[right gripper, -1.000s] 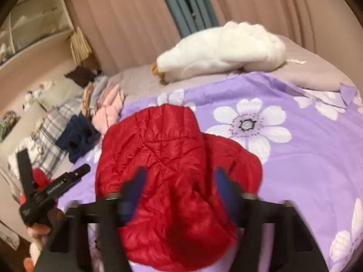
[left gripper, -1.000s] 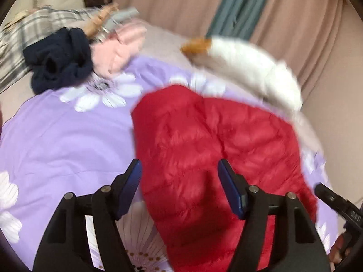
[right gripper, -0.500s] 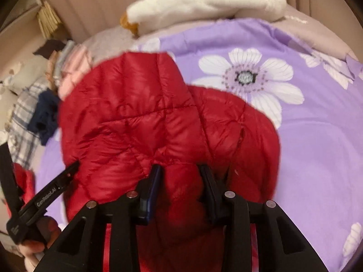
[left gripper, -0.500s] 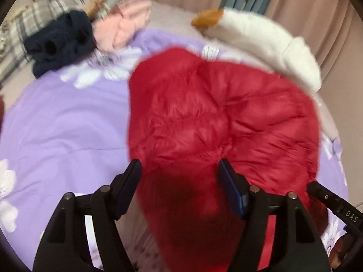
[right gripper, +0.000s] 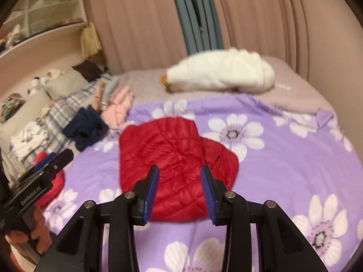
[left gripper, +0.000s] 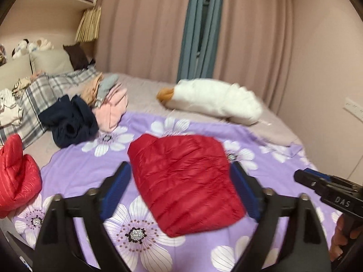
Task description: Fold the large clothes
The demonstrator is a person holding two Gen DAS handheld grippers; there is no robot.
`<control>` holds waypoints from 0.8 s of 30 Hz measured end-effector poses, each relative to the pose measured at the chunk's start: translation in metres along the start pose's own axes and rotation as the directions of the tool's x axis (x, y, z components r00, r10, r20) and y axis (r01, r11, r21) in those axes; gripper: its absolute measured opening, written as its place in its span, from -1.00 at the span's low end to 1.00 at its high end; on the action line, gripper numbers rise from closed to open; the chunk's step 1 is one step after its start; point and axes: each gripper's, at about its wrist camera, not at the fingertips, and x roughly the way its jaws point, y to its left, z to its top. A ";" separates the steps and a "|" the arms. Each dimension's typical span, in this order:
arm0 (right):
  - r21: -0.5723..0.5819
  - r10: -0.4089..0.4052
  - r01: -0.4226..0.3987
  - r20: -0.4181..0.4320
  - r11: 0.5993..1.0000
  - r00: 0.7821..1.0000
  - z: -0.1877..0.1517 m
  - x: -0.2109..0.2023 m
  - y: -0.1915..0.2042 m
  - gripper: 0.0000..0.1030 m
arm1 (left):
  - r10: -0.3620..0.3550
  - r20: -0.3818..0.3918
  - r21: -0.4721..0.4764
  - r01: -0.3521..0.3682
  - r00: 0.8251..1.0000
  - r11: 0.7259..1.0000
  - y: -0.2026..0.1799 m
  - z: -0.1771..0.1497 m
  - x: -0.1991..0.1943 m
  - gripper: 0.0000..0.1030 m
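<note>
A red puffer jacket (left gripper: pixel 186 181) (right gripper: pixel 172 151) lies folded in a compact block on the purple floral sheet (left gripper: pixel 74 170) (right gripper: pixel 283 170). My left gripper (left gripper: pixel 180 190) hovers above and short of it. Its jaws are opening and stand wide, with nothing between the blue pads (left gripper: pixel 115 190). My right gripper (right gripper: pixel 179 192) also hangs clear above the jacket's near edge. Its jaws are opening slightly to a medium gap, and no cloth is pinched. Each gripper shows at the edge of the other's view, the right gripper (left gripper: pixel 329 192) and the left gripper (right gripper: pixel 56 161), each held by a hand.
A white plush goose (left gripper: pixel 215 99) (right gripper: pixel 222 72) lies at the far side of the bed. Navy (left gripper: pixel 70 122) and pink clothes (left gripper: pixel 111 108) and a plaid blanket (left gripper: pixel 45 90) are piled at the left. Another red garment (left gripper: pixel 15 179) sits at the near left edge. Curtains hang behind.
Both grippers have drawn back and up from the red jacket, which now lies folded on the sheet. The left jaws have spread much wider; the right jaws no longer pinch the fabric.
</note>
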 end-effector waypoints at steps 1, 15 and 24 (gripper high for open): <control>-0.005 -0.012 0.012 0.003 1.000 1.000 -0.001 -0.009 0.001 -0.09 | -0.004 0.018 -0.010 0.004 1.000 1.000 -0.002 0.001 -0.009 0.96; -0.075 -0.107 0.119 0.146 0.990 0.984 -0.018 -0.071 0.015 0.96 | -0.055 0.147 0.005 0.055 0.988 0.998 -0.022 -0.002 -0.087 1.00; -0.069 -0.134 0.148 0.178 0.987 0.975 -0.024 -0.082 0.016 0.97 | -0.045 0.156 0.055 0.037 0.987 0.998 -0.036 -0.001 -0.102 1.00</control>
